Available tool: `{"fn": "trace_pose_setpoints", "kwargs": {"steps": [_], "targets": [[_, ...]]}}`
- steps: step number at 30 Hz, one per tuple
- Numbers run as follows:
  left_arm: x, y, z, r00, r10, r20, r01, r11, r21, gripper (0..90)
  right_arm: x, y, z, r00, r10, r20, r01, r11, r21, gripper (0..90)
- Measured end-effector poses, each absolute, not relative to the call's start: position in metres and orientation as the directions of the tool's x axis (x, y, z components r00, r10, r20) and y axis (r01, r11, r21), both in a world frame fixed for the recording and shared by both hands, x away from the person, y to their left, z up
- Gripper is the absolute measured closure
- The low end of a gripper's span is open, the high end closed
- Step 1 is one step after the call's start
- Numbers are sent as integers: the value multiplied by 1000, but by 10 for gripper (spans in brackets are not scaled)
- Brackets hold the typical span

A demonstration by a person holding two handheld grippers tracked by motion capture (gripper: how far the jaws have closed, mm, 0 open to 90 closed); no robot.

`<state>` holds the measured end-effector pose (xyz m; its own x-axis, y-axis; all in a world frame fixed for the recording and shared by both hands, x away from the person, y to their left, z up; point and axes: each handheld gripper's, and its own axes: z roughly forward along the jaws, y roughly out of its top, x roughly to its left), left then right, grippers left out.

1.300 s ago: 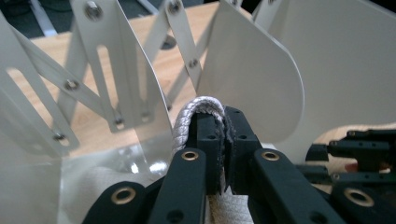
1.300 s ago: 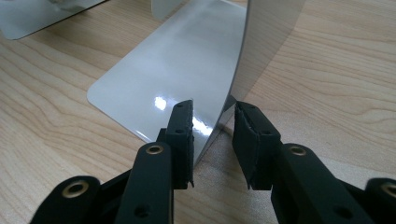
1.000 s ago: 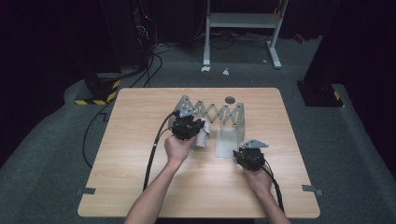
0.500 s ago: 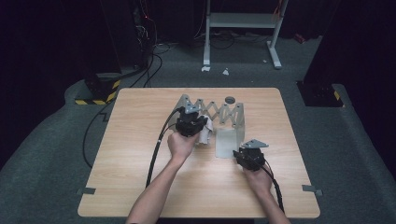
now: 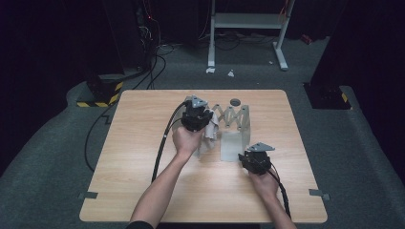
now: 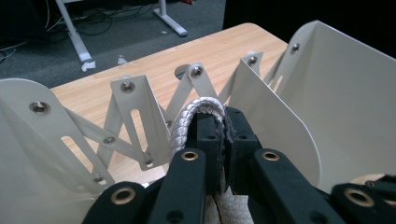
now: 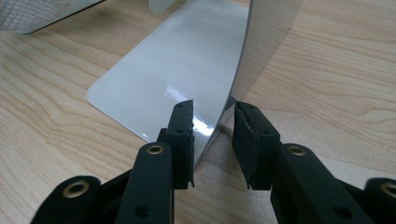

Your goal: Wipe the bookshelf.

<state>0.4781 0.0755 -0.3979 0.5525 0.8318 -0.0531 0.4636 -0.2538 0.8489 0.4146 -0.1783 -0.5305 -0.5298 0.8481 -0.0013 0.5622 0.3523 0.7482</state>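
On the wooden desk (image 5: 143,157) stands a pale expanding rack (image 5: 234,117) of upright metal plates joined by scissor links, set toward the far middle of the desk. The left gripper (image 5: 197,118) hangs over the rack's left part, its jaws clenched on a white woven cloth (image 6: 194,116); in the left gripper view the cloth's folded edge arches over the tips of the jaws, with the rack's plates (image 6: 135,116) and links just beyond them. In the high view the cloth (image 5: 210,130) droops below that gripper, beside the person's left hand (image 5: 186,140). The right gripper (image 5: 254,160) sits lower and to the right, at the near edge of the rack's rightmost plate (image 7: 187,70). In the right gripper view its jaws stand apart, released, one on each side of that plate's thin near corner, whether touching it cannot be told. A small dark round thing (image 5: 235,101) lies on the desk just beyond the rack.
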Motion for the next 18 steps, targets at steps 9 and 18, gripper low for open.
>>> {"fn": "trace_pose_setpoints", "kwargs": {"steps": [9,18], "targets": [[481,69,-396,557,831,-5,447,-295,844,860,414,-178,-531,-529,848,-2,562,353,748,685],[471,75,-414,557,830,37,452,-340,825,861,414,-178,-531,-529,848,-1,563,352,748,686]]}}
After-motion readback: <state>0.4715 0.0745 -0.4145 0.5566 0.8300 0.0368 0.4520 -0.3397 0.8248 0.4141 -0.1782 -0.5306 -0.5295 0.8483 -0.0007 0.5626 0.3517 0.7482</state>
